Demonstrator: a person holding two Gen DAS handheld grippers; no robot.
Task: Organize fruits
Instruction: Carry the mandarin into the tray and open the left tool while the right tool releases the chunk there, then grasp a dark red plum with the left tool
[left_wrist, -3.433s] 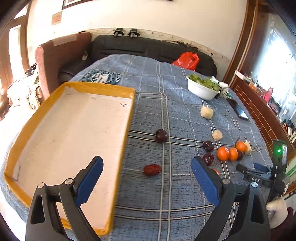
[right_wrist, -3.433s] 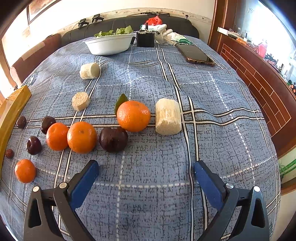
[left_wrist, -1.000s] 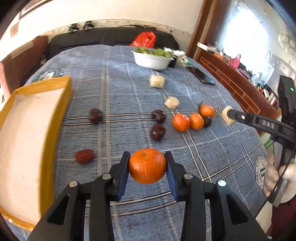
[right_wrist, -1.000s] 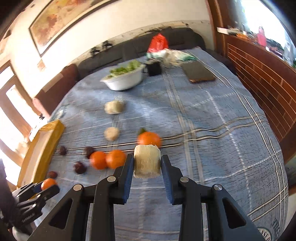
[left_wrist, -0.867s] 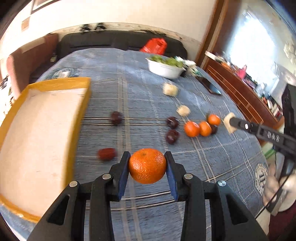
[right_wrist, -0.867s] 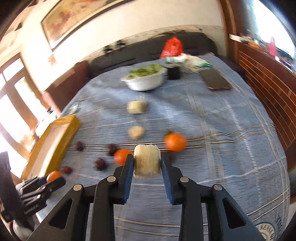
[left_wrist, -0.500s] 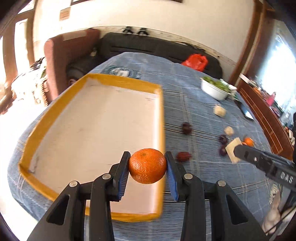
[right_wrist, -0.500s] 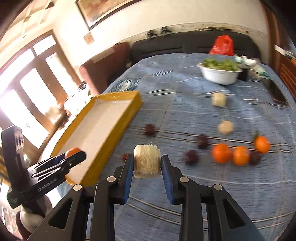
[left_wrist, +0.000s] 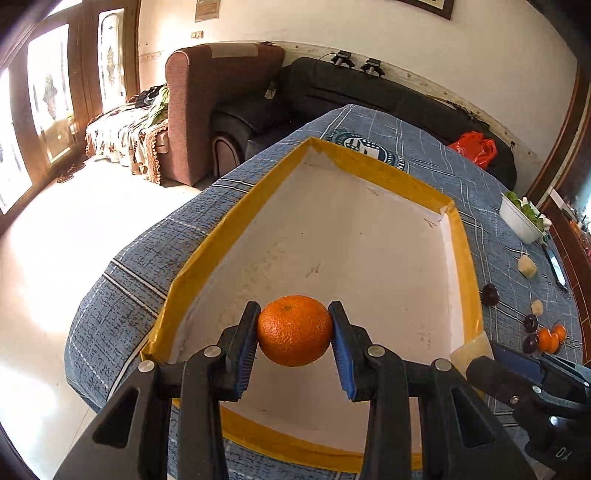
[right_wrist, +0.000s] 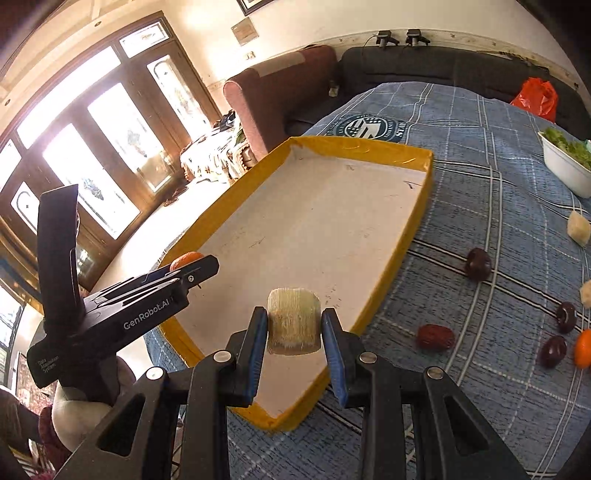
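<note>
My left gripper (left_wrist: 294, 335) is shut on an orange tangerine (left_wrist: 294, 334) and holds it above the near end of the yellow-rimmed white tray (left_wrist: 465, 258). My right gripper (right_wrist: 294, 325) is shut on a pale fibrous sugarcane chunk (right_wrist: 293, 320) over the tray's (right_wrist: 413, 225) near right corner. The left gripper with the tangerine (right_wrist: 186, 259) shows at the left in the right wrist view. The right gripper's chunk (left_wrist: 471, 350) shows at the tray's right edge in the left wrist view.
On the blue plaid cloth right of the tray lie dark plums (right_wrist: 478, 264), a red date (right_wrist: 436, 336), tangerines (left_wrist: 548, 338) and sugarcane pieces (left_wrist: 527, 266). A white bowl of greens (right_wrist: 567, 162) stands far right. A sofa and armchair (left_wrist: 221, 110) are behind.
Both grippers have swung left from the fruit and now hang over the tray, each still holding its piece. The tray has grown larger in both views.
</note>
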